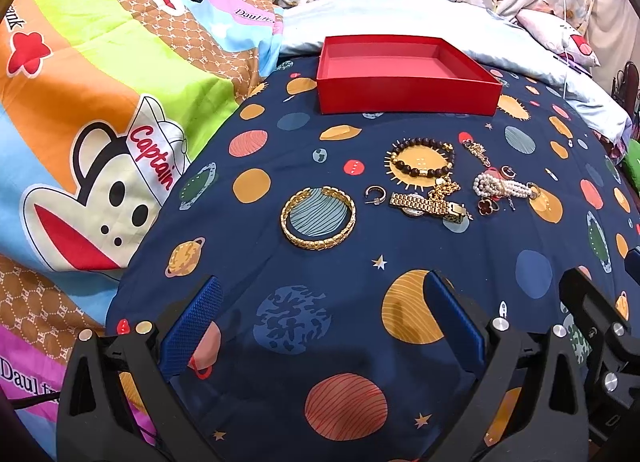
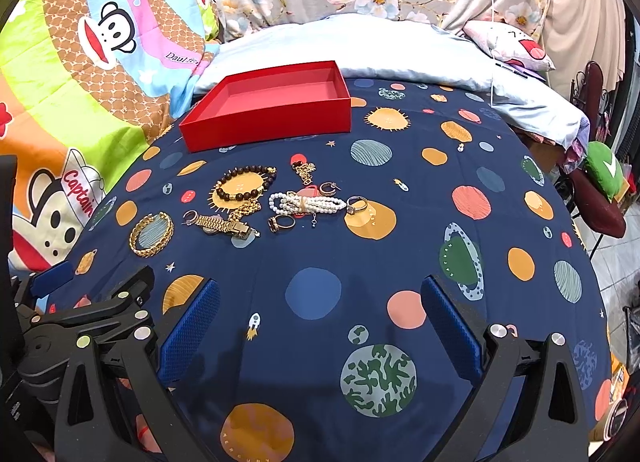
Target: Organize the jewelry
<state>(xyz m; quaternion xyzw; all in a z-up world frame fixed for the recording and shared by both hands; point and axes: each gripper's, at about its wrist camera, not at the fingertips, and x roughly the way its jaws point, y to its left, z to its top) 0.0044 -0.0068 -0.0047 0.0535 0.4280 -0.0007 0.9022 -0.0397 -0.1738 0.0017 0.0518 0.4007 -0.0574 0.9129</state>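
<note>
Hovering short of the pile, I have both tools spread wide and empty: left gripper point(image 1: 320, 326) and right gripper point(image 2: 320, 330). From the left wrist view, the red box point(image 1: 404, 95) sits at twelve o'clock with nothing in it, the gold bangle point(image 1: 318, 217) lies alone just ahead, and the gold watch point(image 1: 428, 203) lies at one o'clock, tangled with a chain. The pearl bracelet point(image 2: 306, 201) touches small rings. I judge snagging the likeliest fault: lifting one piece could drag its neighbours across the soft planet-print sheet point(image 2: 360, 254).
</note>
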